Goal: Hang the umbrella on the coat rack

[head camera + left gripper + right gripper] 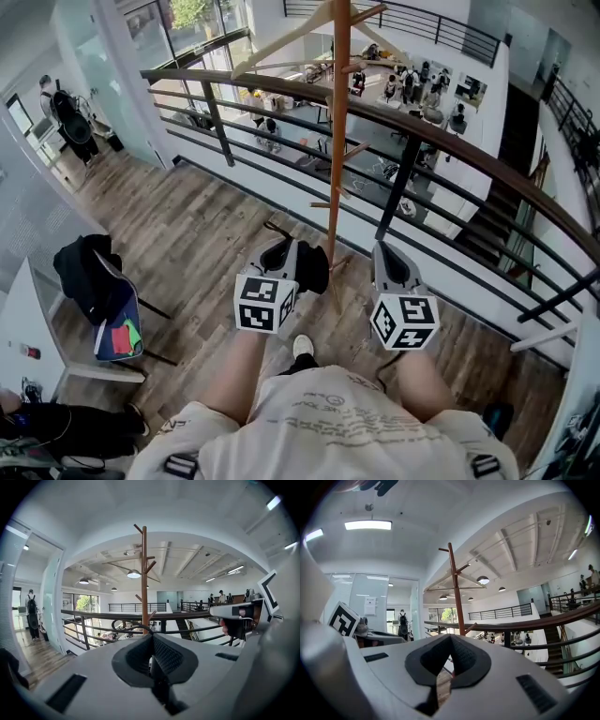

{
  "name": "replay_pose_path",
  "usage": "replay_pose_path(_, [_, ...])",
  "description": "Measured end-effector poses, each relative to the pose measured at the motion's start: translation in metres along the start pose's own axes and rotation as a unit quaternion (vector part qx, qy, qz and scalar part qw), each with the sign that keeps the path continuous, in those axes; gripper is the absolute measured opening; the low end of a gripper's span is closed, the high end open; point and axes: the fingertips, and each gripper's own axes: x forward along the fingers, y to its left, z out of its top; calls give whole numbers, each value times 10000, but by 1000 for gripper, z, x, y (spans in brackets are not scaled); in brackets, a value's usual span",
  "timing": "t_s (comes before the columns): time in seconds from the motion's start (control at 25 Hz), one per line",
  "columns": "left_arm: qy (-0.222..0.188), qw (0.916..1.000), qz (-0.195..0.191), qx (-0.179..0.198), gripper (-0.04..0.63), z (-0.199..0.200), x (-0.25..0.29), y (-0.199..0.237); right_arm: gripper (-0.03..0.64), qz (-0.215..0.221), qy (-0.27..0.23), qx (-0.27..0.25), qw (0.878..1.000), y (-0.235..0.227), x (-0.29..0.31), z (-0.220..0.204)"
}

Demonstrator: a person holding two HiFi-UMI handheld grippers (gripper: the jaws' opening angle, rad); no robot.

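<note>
The wooden coat rack [339, 141] stands by the railing, its pole straight ahead of both grippers, with angled pegs up the pole [144, 583] [456, 592]. A black folded umbrella [313, 267] hangs at my left gripper [281, 246], which is shut on it; dark material sits between the jaws [152, 641]. The umbrella's thin black loop [275, 228] [123, 624] sticks out ahead of the jaws, short of the pole. My right gripper [392, 255] [450, 641] is level with the left one, just right of the pole, shut with nothing in it.
A dark railing [450, 141] with a wooden top rail runs behind the rack, over a drop to a lower floor. A chair with a black jacket [89, 272] stands at the left. A person with a backpack [66, 112] stands far left by glass walls.
</note>
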Motion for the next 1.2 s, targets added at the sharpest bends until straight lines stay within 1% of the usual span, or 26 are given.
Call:
replay_pose_path(0.12, [66,9999,-81,33,9,0,21,23,-2,-60,70,-26,10000,2,28,1])
replay_pose_path(0.32, [175,9996,-206,75,9,-3,60,52,-2,-238,184,6,9995,-9,69,-3])
replay_pose_path(0.56, [343,9984,-443,87,9,-15,98,81,-2,-408,247,-21,9989,-13,110,-5])
replay_pose_path(0.84, [498,9933,-1030,151,9,-35,140,94,-2,-696,330,-115,9970,-19,145,-14])
replay_pose_path(1.0, [782,9888,-1217,377,9,-59,161,97,-2,-799,469,-246,9954,-21,156,-26])
replay_pose_path(1.08, [881,9863,-1333,415,9,-69,170,95,-2,-864,540,-303,9943,-24,159,-31])
replay_pose_path(1.2, [1042,9825,-1486,423,9,-89,185,93,-2,-1149,615,-333,9909,-35,162,-38])
